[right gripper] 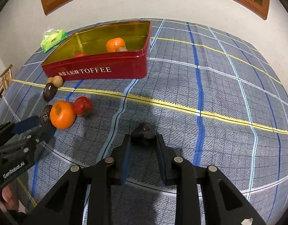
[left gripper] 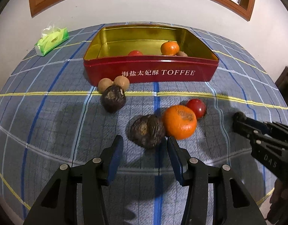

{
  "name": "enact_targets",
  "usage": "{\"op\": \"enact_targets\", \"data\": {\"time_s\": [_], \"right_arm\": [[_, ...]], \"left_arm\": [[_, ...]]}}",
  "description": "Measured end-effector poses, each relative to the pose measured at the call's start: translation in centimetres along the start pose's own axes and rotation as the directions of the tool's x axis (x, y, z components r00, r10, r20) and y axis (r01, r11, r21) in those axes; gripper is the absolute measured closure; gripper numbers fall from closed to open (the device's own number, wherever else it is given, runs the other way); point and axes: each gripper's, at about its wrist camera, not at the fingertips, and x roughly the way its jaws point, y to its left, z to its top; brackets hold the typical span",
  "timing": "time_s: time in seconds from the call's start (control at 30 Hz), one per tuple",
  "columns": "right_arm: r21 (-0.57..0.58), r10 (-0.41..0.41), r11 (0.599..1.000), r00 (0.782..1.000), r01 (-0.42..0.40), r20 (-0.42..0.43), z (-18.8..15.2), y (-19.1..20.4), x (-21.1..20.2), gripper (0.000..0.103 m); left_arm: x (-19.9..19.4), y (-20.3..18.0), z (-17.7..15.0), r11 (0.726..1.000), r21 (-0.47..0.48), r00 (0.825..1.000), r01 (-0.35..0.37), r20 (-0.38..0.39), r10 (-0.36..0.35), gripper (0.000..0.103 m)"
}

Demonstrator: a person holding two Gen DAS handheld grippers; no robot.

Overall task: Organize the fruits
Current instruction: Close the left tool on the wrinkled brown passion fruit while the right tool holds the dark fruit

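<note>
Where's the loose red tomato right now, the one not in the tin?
In the left wrist view the tomato lies on the plaid cloth right of centre, touching the far side of the big orange, short of the red toffee tin.

We see a red toffee tin [left gripper: 151,71] with white lettering and a gold inside, on a grey-blue plaid cloth [right gripper: 218,86] crossed by blue, white and yellow lines. There are 2 orange tangerines [left gripper: 179,121] [left gripper: 169,48], 2 red tomatoes [left gripper: 197,107] [left gripper: 135,53], tan longans [left gripper: 121,82] and dark brown water chestnuts [left gripper: 147,130]. The tissue pack [left gripper: 51,41] is green and white. Our gripper pads [left gripper: 116,159] are blue on black fingers.
</note>
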Motion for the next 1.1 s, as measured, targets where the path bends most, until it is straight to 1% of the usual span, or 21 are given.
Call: {"op": "enact_targets", "data": {"time_s": [0.27, 0.37, 0.4, 0.43, 1.1], "right_arm": [[-0.025, -0.026, 0.999, 1.0, 0.026, 0.008, -0.17, 0.37, 0.07, 0.077], [-0.028, -0.027, 0.999, 1.0, 0.027, 0.006, -0.17, 0.44, 0.1, 0.077], [-0.027, -0.027, 0.999, 1.0, 0.027, 0.006, -0.18, 0.45, 0.11, 0.077], [-0.027, -0.027, 0.999, 1.0, 0.027, 0.006, -0.16, 0.47, 0.11, 0.077], [-0.034, -0.034, 0.999, 0.999, 0.034, 0.001, -0.03, 0.5, 0.22, 0.078]], "left_arm": [[0.59, 0.09, 0.46, 1.0, 0.006, 1.0, 0.0, 0.003, 0.0, 0.054], [0.67, 0.06, 0.17, 1.0, 0.008, 1.0, -0.003, 0.01, 0.003, 0.06], [0.65, -0.02, 0.12, 1.0, 0.014, 1.0, -0.003, 0.012, 0.003, 0.065], [0.62, -0.14, 0.07, 1.0, 0.021, 1.0, -0.006, 0.014, 0.006, 0.066], [-0.18, 0.33, -0.26, 1.0, -0.009, 1.0, 0.001, 0.015, -0.001, 0.066]]}}
